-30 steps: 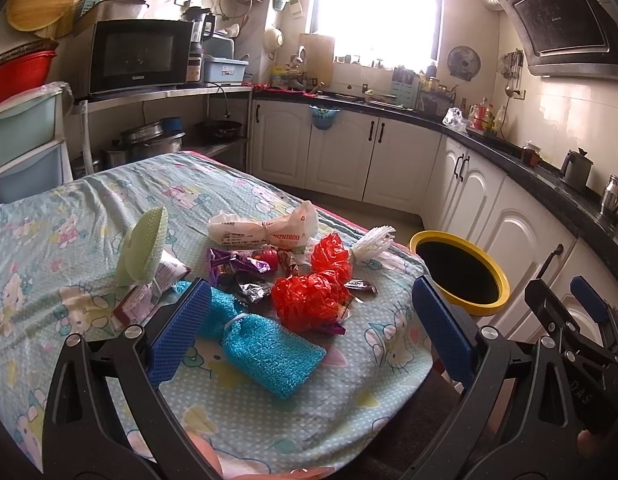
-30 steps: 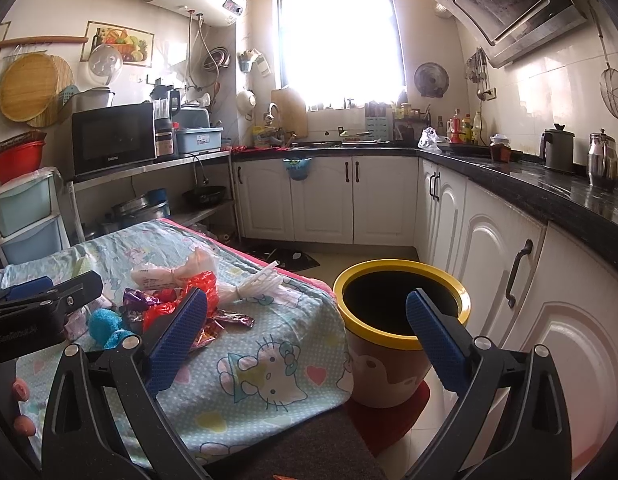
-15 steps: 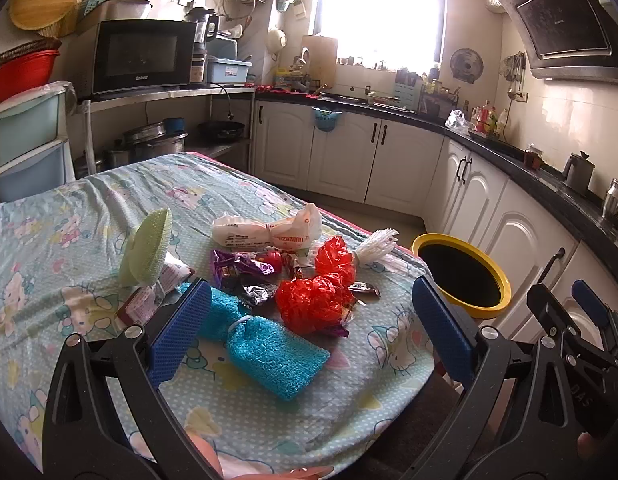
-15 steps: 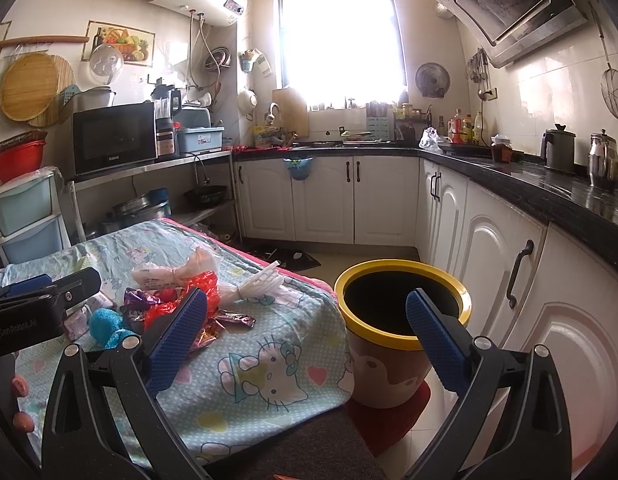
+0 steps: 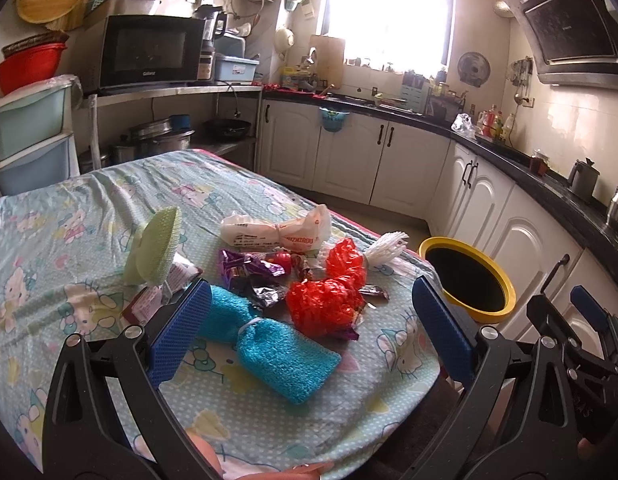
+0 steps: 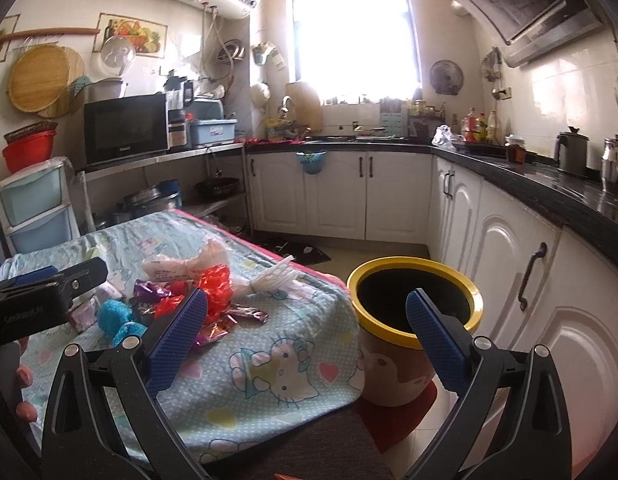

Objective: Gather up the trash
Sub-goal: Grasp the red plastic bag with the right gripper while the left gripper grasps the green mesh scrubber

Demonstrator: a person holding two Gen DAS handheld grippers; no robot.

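Note:
A pile of trash lies on the cartoon-print tablecloth [image 5: 69, 220]: a crumpled red plastic bag [image 5: 329, 304], purple and silver wrappers [image 5: 245, 270], a knotted white printed bag [image 5: 277, 234] and a tied clear bag [image 5: 385, 248]. A blue knitted cloth [image 5: 277, 348] lies nearest. My left gripper [image 5: 309, 320] hangs open above the table's near edge, just short of the pile, holding nothing. My right gripper [image 6: 307, 308] is open and empty between the table corner and the yellow-rimmed bin [image 6: 413, 262]. The bin [image 5: 453, 242] stands on the floor right of the table.
A pale green mesh pad [image 5: 153, 248] stands over small packets at the pile's left. White cabinets [image 6: 509, 264] under a black counter run along the right. Plastic drawers [image 5: 29, 136] and a microwave shelf [image 5: 149, 52] stand at the back left. A red mat [image 6: 393, 412] lies under the bin.
The pile sits slightly farther right in the left wrist view, so the left gripper has drifted a little. The right gripper has held still. Both stayed open.

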